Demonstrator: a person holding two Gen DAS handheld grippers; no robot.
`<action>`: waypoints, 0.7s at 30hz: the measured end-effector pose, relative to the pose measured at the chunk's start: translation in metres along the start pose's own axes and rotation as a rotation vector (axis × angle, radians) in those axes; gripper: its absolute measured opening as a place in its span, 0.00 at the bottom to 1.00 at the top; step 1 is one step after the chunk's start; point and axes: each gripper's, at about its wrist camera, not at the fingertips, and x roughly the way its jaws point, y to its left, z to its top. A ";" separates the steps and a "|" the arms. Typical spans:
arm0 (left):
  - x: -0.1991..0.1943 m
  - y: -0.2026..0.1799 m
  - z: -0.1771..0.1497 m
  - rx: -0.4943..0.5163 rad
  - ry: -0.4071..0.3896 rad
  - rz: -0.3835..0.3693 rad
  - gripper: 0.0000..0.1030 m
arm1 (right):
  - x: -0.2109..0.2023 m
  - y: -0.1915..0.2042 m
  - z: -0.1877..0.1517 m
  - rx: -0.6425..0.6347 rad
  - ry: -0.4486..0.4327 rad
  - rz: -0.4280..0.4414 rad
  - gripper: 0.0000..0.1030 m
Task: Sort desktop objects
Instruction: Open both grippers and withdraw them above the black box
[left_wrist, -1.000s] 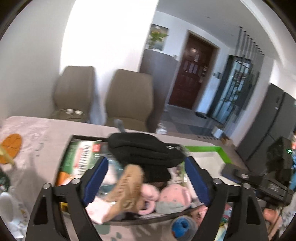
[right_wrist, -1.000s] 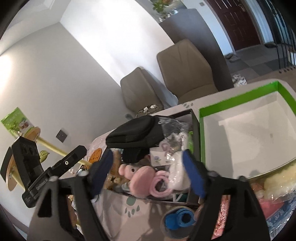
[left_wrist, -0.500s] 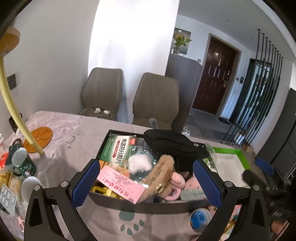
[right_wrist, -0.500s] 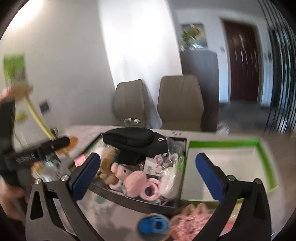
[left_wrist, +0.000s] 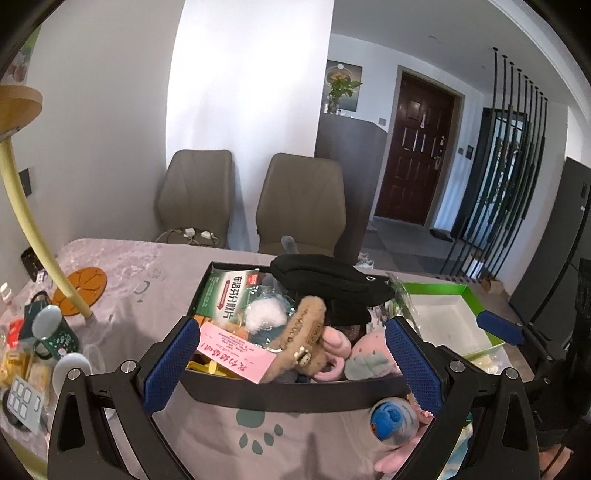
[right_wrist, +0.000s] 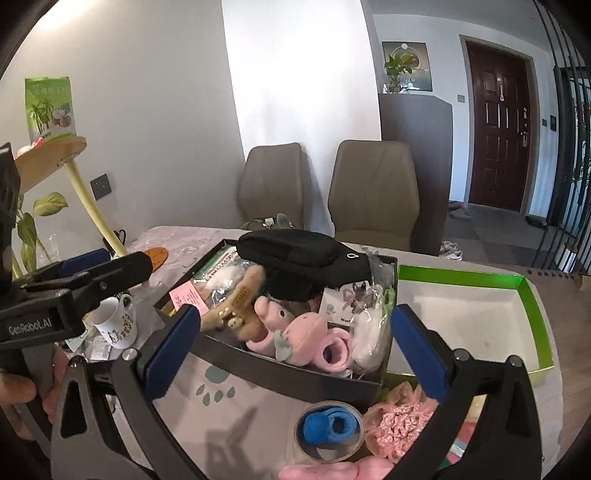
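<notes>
A black box (left_wrist: 295, 392) (right_wrist: 295, 376) stands on the table, piled with a black pouch (left_wrist: 328, 281) (right_wrist: 295, 254), a brown plush (left_wrist: 299, 339), pink plush toys (right_wrist: 303, 336), a green medicine pack (left_wrist: 231, 295) and a pink slip (left_wrist: 236, 350). An empty white tray with green rim (right_wrist: 532, 306) (left_wrist: 484, 332) lies to its right. My left gripper (left_wrist: 291, 362) is open and empty, above the box's near edge. My right gripper (right_wrist: 295, 350) is open and empty, also in front of the box.
A small jar with blue things (right_wrist: 328, 432) (left_wrist: 391, 421) and a pink bag (right_wrist: 402, 424) lie near the front. Mugs (left_wrist: 55, 332) (right_wrist: 114, 325), an orange coaster (left_wrist: 81, 282) and a yellow lamp stem (left_wrist: 33, 229) are at the left. Two chairs (left_wrist: 299, 206) stand behind.
Both grippers have drawn back and risen from the box, and the views steadied. Both stay open and empty. The box's contents have not moved.
</notes>
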 end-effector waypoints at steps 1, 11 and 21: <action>0.002 -0.001 0.000 0.001 0.002 0.002 0.98 | 0.001 0.000 0.000 0.000 0.003 -0.001 1.00; 0.025 -0.009 -0.005 0.023 0.053 0.034 0.98 | 0.021 0.004 -0.006 0.002 0.068 0.010 1.00; 0.046 -0.016 -0.012 0.047 0.105 0.061 0.98 | 0.038 -0.005 -0.012 0.025 0.140 -0.020 1.00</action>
